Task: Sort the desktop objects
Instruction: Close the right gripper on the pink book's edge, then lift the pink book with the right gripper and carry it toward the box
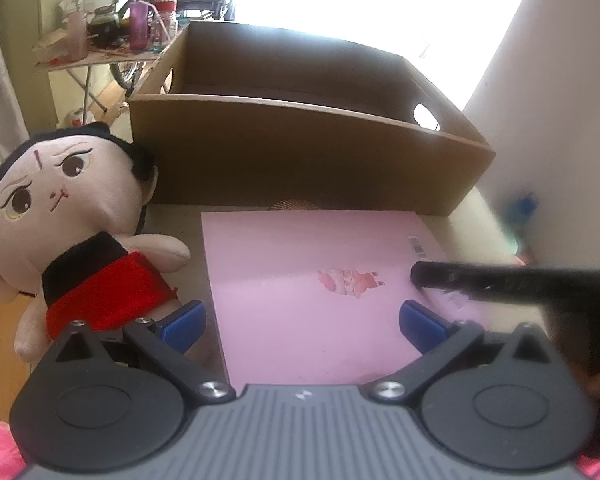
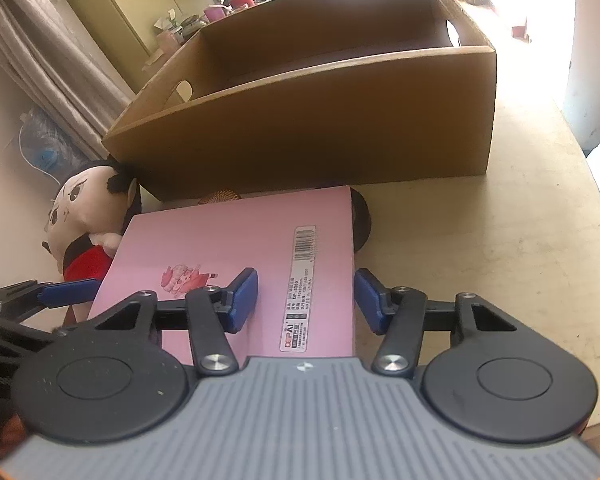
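So we're at the grab step: both tongs are lined up on the pink notebook point(image 2: 236, 256) lying flat on the table point(image 2: 480, 240), right in front of the cardboard box point(image 2: 300, 128) at 12 o'clock. The right tongs point(image 2: 306, 300) straddle its right edge, blue pads not quite pressing yet; the left tongs point(image 1: 302, 326) are spread wide over its near side. It's thin, with a barcode sticker. The plush doll point(image 1: 76, 216) sits at 9 o'clock. Next up, I'd guess: pinch, lift, drop it in the box.
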Motion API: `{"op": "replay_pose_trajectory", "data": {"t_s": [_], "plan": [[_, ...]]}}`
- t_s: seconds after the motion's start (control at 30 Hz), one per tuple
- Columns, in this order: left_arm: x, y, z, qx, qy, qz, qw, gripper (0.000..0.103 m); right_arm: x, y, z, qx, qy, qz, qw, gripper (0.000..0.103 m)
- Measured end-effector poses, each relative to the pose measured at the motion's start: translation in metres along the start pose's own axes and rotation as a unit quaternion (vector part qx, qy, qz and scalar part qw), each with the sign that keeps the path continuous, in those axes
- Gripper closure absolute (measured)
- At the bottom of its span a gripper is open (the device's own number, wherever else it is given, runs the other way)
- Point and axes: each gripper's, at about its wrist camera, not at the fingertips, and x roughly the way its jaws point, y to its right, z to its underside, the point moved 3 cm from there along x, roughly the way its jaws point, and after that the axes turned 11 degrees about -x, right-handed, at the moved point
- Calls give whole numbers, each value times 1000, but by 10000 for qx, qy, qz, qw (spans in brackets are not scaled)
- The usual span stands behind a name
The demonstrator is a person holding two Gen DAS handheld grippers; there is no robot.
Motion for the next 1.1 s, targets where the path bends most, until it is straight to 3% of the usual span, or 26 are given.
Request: {"op": "replay_pose_trajectory", "data": {"t_s": [0.23, 0.4, 0.57, 0.7, 1.1], "plan": [[1, 2, -1, 98, -5, -151, 9998, 0, -1, 0, 0, -37, 6, 54, 10000, 51], [9, -1, 1, 20, -267, -273, 9993, 0, -1, -1, -1, -43, 15, 75, 10000, 51], [15, -5, 1, -209, -596, -65, 9980, 0, -1, -2, -2, -74, 22, 108, 9999, 51], [15, -11, 3, -512, -490, 49, 9975, 0, -2, -3, -2, -76, 38, 125, 9999, 51], [19, 3, 8, 64, -342, -279, 9990, 0, -5, -4, -4, -46, 91, 140, 9998, 49]]}}
